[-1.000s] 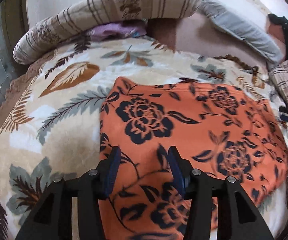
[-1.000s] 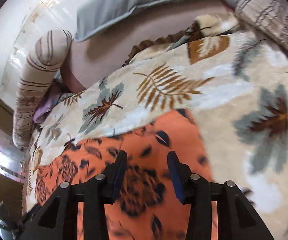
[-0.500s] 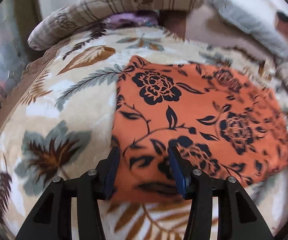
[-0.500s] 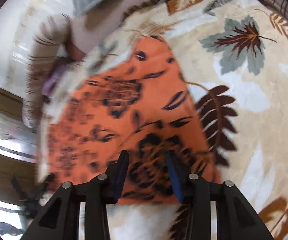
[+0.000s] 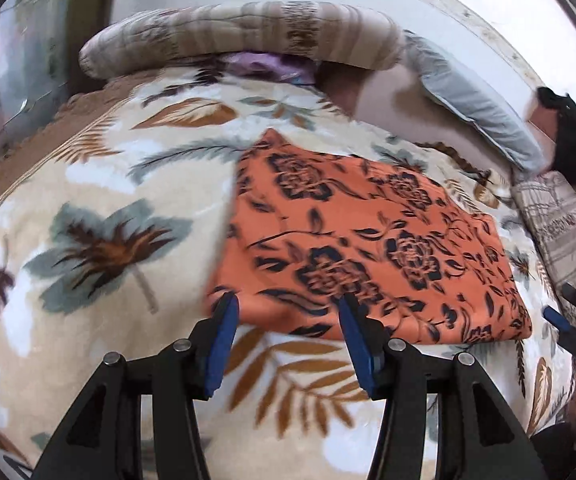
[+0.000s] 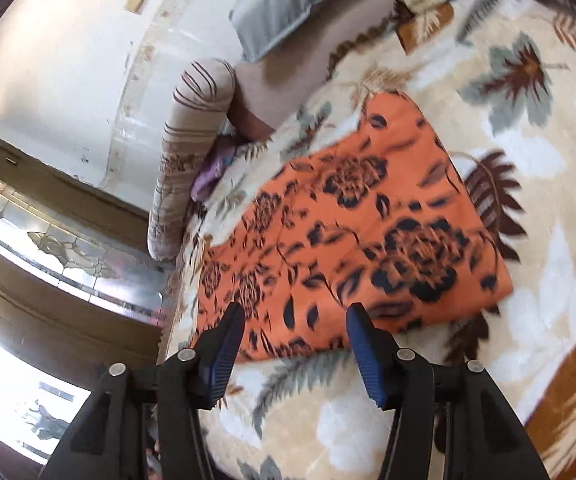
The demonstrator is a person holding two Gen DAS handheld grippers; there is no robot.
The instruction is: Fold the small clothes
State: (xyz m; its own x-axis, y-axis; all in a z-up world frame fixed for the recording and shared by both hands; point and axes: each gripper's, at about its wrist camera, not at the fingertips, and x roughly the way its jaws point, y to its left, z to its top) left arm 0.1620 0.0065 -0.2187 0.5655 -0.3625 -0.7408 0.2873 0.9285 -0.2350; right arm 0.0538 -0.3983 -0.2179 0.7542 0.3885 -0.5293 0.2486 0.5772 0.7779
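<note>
An orange cloth with dark floral print (image 5: pixel 359 240) lies folded flat in a rectangle on the leaf-patterned blanket (image 5: pixel 100 216). My left gripper (image 5: pixel 288 332) is open and empty, just off the cloth's near edge at its left corner. In the right wrist view the same cloth (image 6: pixel 351 224) lies ahead. My right gripper (image 6: pixel 293 344) is open and empty, its fingertips over the cloth's near edge. The right gripper also shows at the far right of the left wrist view (image 5: pixel 567 320).
A striped rolled bolster (image 5: pixel 240 36) and a grey pillow (image 5: pixel 475 108) lie at the head of the bed, with a purple cloth (image 5: pixel 264 66) tucked under the bolster. A wooden glazed door (image 6: pixel 48 240) stands left of the bed.
Both grippers have pulled back from over the cloth to its near edge. The cloth now lies farther ahead in both views and stays flat.
</note>
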